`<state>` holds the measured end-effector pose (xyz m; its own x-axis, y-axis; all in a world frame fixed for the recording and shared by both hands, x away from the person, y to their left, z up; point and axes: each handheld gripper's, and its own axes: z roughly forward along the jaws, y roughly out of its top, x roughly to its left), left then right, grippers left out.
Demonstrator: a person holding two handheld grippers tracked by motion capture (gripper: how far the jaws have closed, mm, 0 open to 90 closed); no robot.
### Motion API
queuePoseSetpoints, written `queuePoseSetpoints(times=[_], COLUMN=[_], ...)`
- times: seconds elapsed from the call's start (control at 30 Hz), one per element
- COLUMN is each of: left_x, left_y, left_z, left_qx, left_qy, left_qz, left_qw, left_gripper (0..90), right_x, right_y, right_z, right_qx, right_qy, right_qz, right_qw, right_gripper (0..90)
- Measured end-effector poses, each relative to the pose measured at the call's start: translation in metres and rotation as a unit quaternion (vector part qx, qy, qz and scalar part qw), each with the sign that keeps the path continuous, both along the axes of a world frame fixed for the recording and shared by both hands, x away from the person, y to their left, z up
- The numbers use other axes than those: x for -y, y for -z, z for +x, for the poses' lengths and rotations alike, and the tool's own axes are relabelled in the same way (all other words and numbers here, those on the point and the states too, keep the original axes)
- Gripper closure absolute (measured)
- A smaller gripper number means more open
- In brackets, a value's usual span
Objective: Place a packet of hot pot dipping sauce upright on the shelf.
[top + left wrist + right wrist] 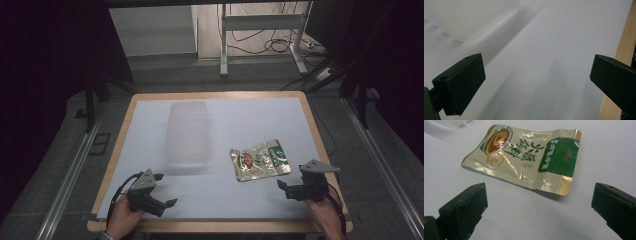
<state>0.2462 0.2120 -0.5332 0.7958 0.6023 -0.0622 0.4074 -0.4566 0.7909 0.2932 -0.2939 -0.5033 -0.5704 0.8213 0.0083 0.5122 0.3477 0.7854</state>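
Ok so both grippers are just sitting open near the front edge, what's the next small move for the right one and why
Probably ease the right gripper forward toward the snack pouch. Its jaws stand wide open and hold nothing, and the pouch lies flat on the white table just ahead of them, its near gold corner closest. The clear plastic container sits farther off, nearer the left gripper, which is also open.

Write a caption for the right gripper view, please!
Open right gripper facing a gold-and-green snack pouch lying flat on the white table.

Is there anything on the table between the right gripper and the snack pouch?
Nothing visible. The right gripper, its jaws apart, faces the snack pouch across bare white table. The clear plastic container sits off toward the left.
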Motion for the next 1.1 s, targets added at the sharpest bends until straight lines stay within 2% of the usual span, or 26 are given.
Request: queuePoseSetpoints(times=[0.2, 0.3, 0.53, 0.87, 1.1], left_x=[0.001, 0.002, 0.002, 0.004, 0.004], left_y=[0.001, 0.001, 0.001, 0.001, 0.002], left_z=[0.0, 0.0, 0.001, 0.001, 0.002], left_qx=[-0.001, -0.002, -0.002, -0.002, -0.004], left_qy=[0.002, 0.003, 0.006, 0.008, 0.01], left_qz=[0.004, 0.006, 0.009, 0.012, 0.012], left_qw=[1.0, 1.0, 0.9999, 0.9999, 0.9999], left_gripper=[0.1, 0.2, 0.3, 0.3, 0.3], right_x=[0.001, -0.002, -0.005, -0.011, -0.016], right_y=[0.004, 0.007, 0.008, 0.012, 0.015], right_z=[0.009, 0.014, 0.022, 0.04, 0.056], right_qx=[-0.01, -0.012, -0.014, -0.027, -0.051], right_qy=[-0.001, 0.003, 0.001, -0.007, -0.004], right_qz=[0.004, -0.009, -0.018, -0.035, -0.029], right_qw=[0.9999, 0.9999, 0.9998, 0.999, 0.9983], right_gripper=[1.0, 1.4, 2.0, 0.1, 0.0])
